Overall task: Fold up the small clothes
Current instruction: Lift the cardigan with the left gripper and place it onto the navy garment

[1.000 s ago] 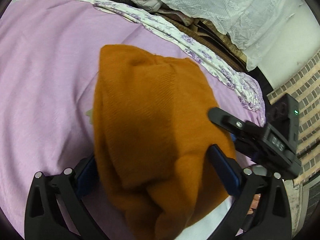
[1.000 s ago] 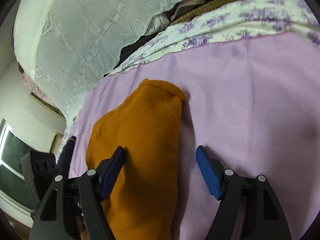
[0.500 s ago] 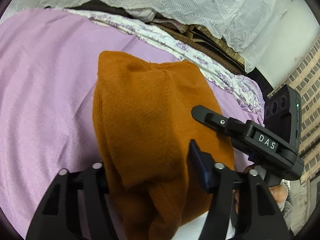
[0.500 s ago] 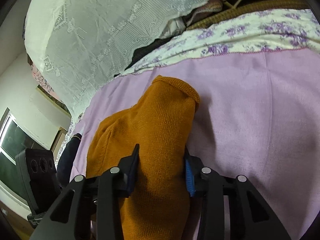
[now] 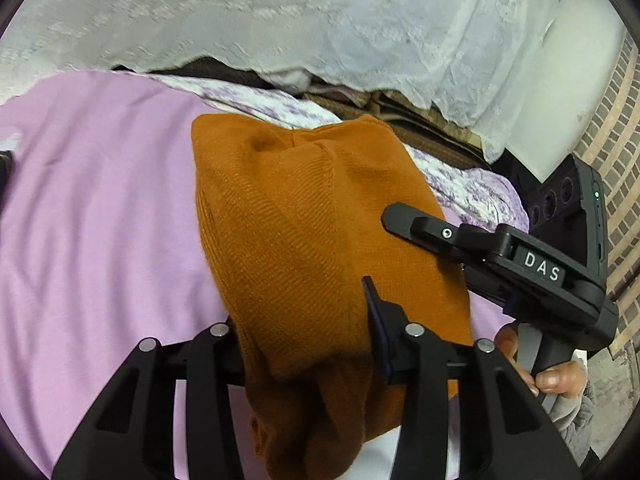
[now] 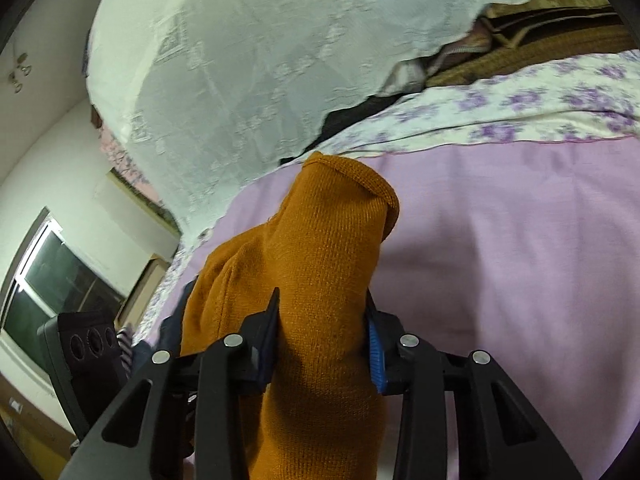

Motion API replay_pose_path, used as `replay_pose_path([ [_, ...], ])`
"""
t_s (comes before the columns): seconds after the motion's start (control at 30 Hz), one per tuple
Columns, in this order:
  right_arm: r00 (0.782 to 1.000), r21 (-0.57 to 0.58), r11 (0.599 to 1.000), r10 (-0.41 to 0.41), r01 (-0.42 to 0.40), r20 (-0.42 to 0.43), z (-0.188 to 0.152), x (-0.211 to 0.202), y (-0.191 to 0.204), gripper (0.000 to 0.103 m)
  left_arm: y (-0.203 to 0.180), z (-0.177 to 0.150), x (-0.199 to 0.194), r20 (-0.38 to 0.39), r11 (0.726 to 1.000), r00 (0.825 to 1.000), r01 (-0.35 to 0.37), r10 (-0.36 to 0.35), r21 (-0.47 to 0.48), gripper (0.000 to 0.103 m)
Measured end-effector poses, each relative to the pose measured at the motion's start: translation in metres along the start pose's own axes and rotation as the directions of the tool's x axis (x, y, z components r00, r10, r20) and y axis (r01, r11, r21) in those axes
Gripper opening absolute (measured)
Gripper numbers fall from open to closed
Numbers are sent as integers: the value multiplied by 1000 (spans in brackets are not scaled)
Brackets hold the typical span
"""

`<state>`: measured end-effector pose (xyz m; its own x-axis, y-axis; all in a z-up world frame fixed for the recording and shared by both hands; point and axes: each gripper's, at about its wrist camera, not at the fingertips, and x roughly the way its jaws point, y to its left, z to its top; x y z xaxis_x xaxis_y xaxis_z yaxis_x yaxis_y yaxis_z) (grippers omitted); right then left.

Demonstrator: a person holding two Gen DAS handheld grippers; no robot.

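Between the jaws of the left gripper (image 5: 304,344) and of the right gripper (image 6: 322,344) we now hold bunched knit of one orange garment (image 5: 304,216). A second ago both pairs stood wide around it; the left has just been closing, and both now pinch cloth. The near end looks lifted, so we judge a fold is starting. The far hem (image 6: 352,176) still lies on the lilac bedspread (image 5: 100,220), near its floral border (image 6: 520,112). Bare bedspread lies open to either side; a lace curtain (image 5: 280,12) hangs just beyond.
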<state>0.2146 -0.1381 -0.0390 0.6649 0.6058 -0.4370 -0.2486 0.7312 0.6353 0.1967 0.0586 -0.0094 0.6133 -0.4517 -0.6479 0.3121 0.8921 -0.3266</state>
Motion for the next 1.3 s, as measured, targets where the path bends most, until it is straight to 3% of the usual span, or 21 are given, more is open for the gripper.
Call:
replay_pose_path([
  [0.43,984,-77,985,147,-156,-103,-21,63,126,37,79,-10,-108,112,981,975,-183,189,-66,41],
  [0.73,958,-93,965,226,-245,-176,-26,126,210,37,156,6,-173,173,947,938,-270,299,-172,41],
  [1.0,931,-71,953,270,-295,-246,-34,191,258,37,220,16,-201,184,910,907,-330,380,-251,40],
  [1.13,921,-58,951,276,-302,-274,-36,224,269,37,252,16,-202,182,895,902,-327,391,-304,40],
  [1.3,930,-66,966,220,-249,-294,-51,256,261,37,293,7,-185,129,869,907,-333,402,-365,41],
])
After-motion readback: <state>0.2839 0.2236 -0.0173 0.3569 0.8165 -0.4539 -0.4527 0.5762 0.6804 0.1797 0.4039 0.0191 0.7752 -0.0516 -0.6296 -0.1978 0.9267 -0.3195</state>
